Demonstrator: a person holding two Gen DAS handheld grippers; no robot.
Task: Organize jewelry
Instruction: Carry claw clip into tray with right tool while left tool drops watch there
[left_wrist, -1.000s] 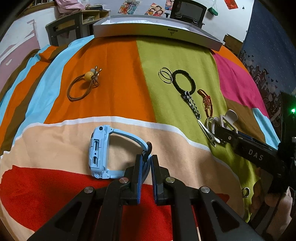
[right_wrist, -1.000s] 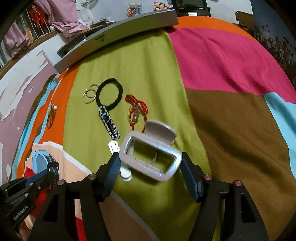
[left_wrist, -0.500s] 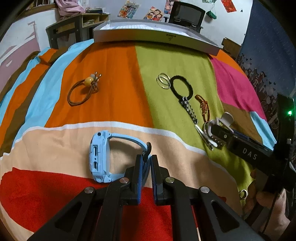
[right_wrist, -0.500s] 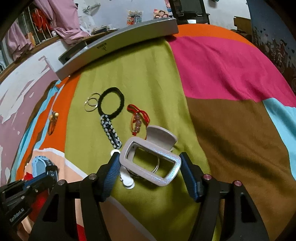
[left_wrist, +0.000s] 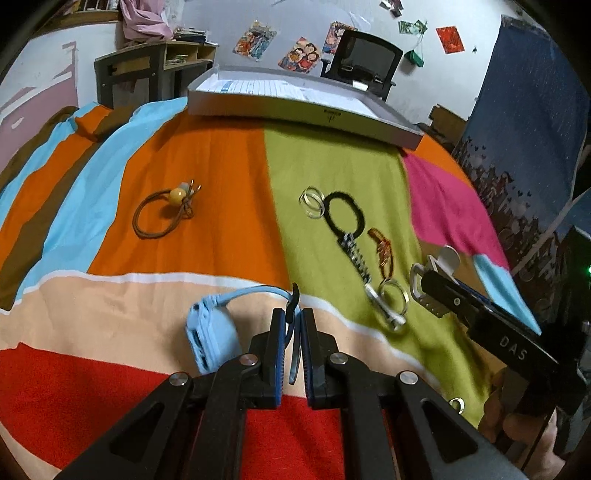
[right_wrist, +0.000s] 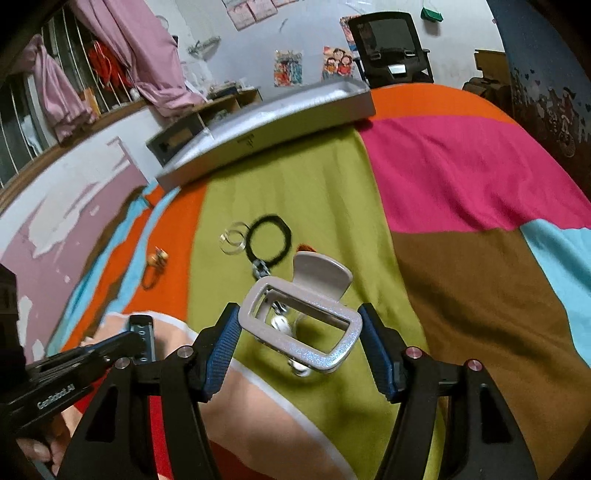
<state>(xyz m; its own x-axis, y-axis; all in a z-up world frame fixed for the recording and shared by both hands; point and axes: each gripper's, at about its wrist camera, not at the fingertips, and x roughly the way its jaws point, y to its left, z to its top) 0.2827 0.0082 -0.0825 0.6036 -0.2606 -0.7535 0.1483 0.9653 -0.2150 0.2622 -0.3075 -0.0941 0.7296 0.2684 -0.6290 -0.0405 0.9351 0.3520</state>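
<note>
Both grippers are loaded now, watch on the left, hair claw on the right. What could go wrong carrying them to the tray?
The left gripper pinches only the thin strap of the blue watch; the heavy case hangs to one side and may swing or slip out. The right gripper holds the silver hair claw by its frame ends, tilted, so it could twist free. The two grippers are close and might collide on the way to the grey tray.

A lived-in bedroom at home. Bed spread with a bright colour-block blanket (left_wrist: 207, 155), cartoon posters (left_wrist: 299, 55) stuck on the white wall, a wooden desk (left_wrist: 147, 70) with cubbyholes, a black office chair (right_wrist: 388, 40). Pink clothes (right_wrist: 147, 55) hanging by a barred window (right_wrist: 22, 122).
</note>
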